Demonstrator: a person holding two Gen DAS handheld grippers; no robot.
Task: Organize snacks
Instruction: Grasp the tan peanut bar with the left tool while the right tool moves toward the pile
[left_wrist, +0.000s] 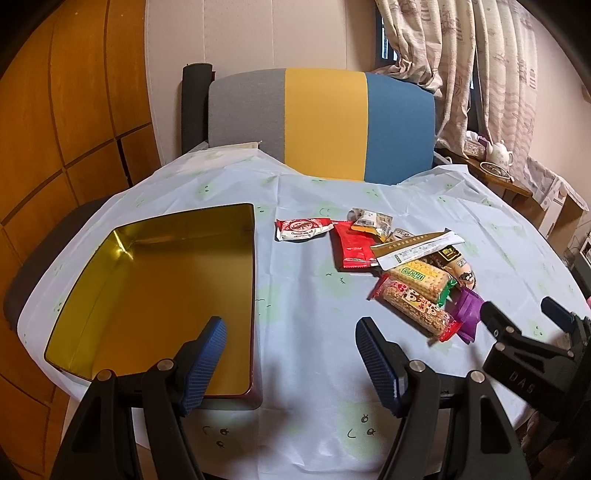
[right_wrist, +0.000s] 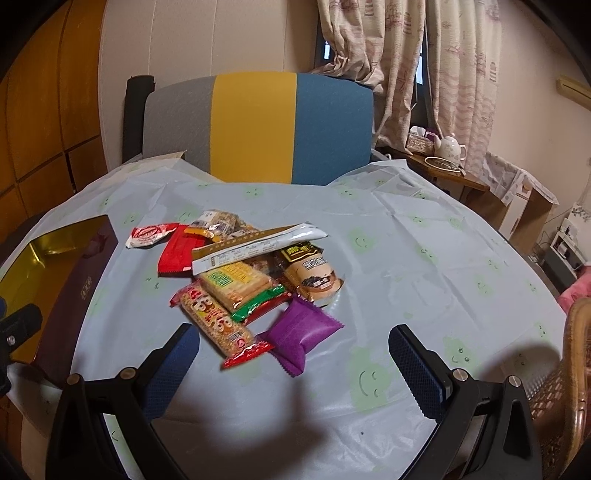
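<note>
The snacks lie in a loose heap on the worktop (right_wrist: 406, 258), none yet in the open gold-lined tin (left_wrist: 155, 295) that sits to their left. Nearest the right claw (right_wrist: 291, 356) is a purple packet (right_wrist: 301, 330), lying just ahead of the gap between its fingers, with a long sesame bar (right_wrist: 218, 325) touching it on the left. That bar runs on a slant from far-left to near-right, so its near end points toward the claw. Behind these are a green-ended cracker pack (right_wrist: 240, 284), a brown packet (right_wrist: 314, 275), a long white sachet (right_wrist: 258, 243) laid across the heap, a red wrapper (right_wrist: 175, 254) and a small white-and-red pack (right_wrist: 147, 234) at the far left.

The right claw is spread wide and holds nothing; it is clearly the nearer one to the heap. The left claw (left_wrist: 291, 350) is also wide apart and empty, hovering by the tin's near right corner.

Several packets in the middle are overlapped and hard to tell apart. The tin's near end is cut off behind the left claw's finger.
</note>
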